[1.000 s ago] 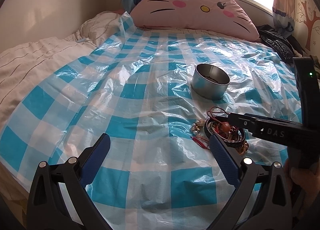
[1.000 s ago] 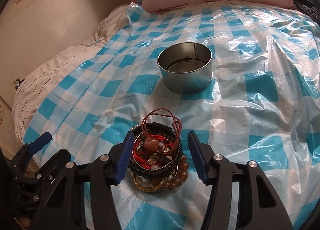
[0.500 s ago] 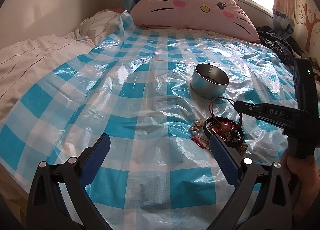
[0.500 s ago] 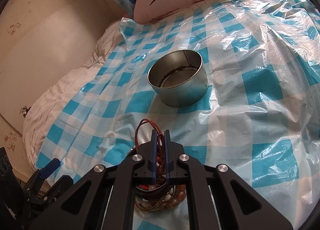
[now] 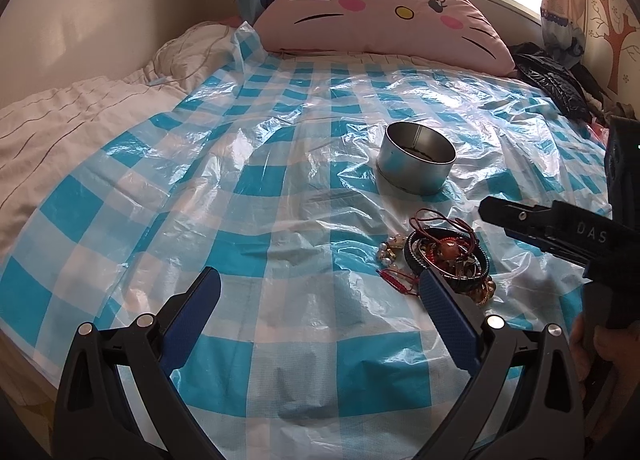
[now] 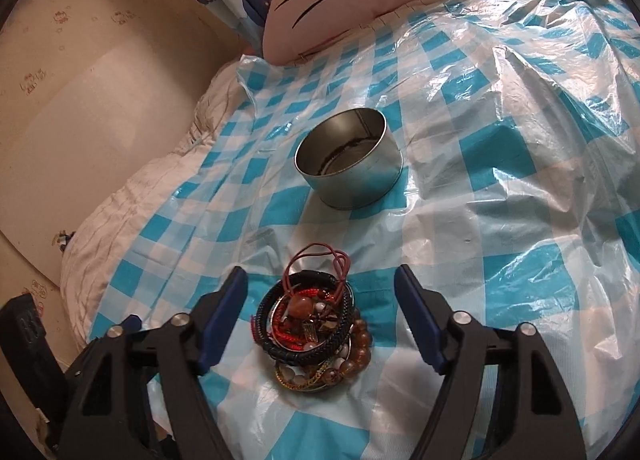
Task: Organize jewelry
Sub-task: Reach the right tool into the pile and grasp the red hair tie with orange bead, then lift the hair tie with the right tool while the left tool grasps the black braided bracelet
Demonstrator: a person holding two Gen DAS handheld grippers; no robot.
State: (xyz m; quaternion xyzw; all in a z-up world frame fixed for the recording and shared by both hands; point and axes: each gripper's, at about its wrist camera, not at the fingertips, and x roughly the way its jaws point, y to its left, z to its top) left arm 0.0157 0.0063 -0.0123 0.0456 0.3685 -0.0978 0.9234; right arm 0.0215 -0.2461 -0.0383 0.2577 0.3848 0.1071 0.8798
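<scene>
A pile of jewelry (image 6: 316, 324) lies on the blue checked plastic sheet (image 6: 500, 260): black bangles, red cords, brown beads, a gold chain. It also shows in the left wrist view (image 5: 448, 256), with a small pearl piece (image 5: 388, 252) beside it. A round metal tin (image 6: 352, 167) stands open behind the pile, seen also in the left wrist view (image 5: 416, 163). My right gripper (image 6: 320, 324) is open, its fingers on either side of the pile and above it. My left gripper (image 5: 320, 312) is open and empty, left of the pile.
A pink cat-face pillow (image 5: 380, 19) lies at the head of the bed. White bedding (image 5: 60, 119) lies to the left of the sheet. Dark clothes (image 5: 556, 83) lie at the far right. A wall (image 6: 100, 79) runs along the left side.
My right gripper shut over the pile half a second ago, then opened wide and rose; the jewelry stays on the sheet. The left gripper has barely moved.
</scene>
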